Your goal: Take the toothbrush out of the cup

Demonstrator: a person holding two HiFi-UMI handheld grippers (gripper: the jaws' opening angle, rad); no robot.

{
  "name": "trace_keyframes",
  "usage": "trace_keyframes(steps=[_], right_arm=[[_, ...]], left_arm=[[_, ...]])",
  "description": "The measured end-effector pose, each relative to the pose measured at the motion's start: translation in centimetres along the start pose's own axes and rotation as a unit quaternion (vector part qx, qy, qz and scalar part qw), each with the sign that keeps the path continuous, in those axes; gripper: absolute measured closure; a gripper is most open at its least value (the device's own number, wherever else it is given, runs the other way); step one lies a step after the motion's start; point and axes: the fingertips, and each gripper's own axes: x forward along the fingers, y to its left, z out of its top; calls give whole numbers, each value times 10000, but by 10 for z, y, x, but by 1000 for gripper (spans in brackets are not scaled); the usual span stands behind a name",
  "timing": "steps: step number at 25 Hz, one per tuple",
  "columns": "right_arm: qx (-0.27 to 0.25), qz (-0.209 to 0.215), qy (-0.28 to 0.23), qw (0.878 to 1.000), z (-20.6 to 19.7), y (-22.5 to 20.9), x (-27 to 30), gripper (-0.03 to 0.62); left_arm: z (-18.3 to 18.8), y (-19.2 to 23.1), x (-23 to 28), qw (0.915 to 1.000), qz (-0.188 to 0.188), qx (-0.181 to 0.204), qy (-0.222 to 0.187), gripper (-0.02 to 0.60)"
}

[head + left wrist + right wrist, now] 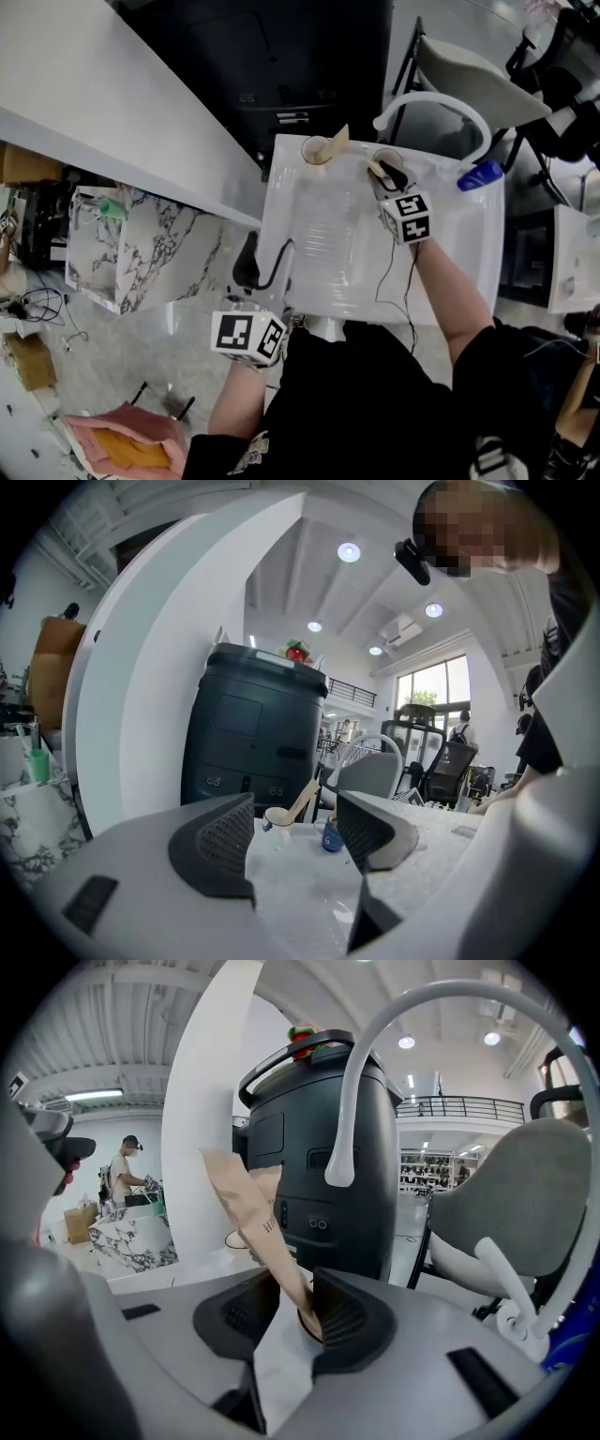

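Observation:
A toothbrush in a brown paper wrapper (246,1202) stands in a cup (307,1324) at the far edge of the white basin top (459,262). My right gripper (295,1309) is shut on the wrapper low down, just above the cup's rim; in the head view that gripper (387,174) sits over the right cup (384,157). A second, white cup (317,150) to the left holds another wrapped toothbrush (336,141). My left gripper (295,841) hangs open at the basin's near left corner, nothing between its jaws, looking toward both cups (278,817).
A white curved faucet (441,101) arches behind the right cup, with a blue bottle (480,175) to its right. Behind the basin stands a dark cabinet (281,75). A marble-patterned stand (141,244) is at the left, a grey chair (469,70) at the back right.

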Motion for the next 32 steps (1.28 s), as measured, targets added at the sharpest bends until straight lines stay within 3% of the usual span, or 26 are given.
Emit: trace_keyframes(steps=[7, 16, 32], right_arm=[[-502, -366, -33, 9981, 11, -3, -4, 550], [-395, -771, -451, 9952, 42, -12, -29, 565], [-180, -1098, -1499, 9824, 115, 34, -148, 566]], left_arm=[[1, 10, -10, 10000, 58, 9, -5, 322], [8, 10, -14, 9999, -140, 67, 1, 322], [25, -32, -23, 9936, -1094, 230, -185, 322]])
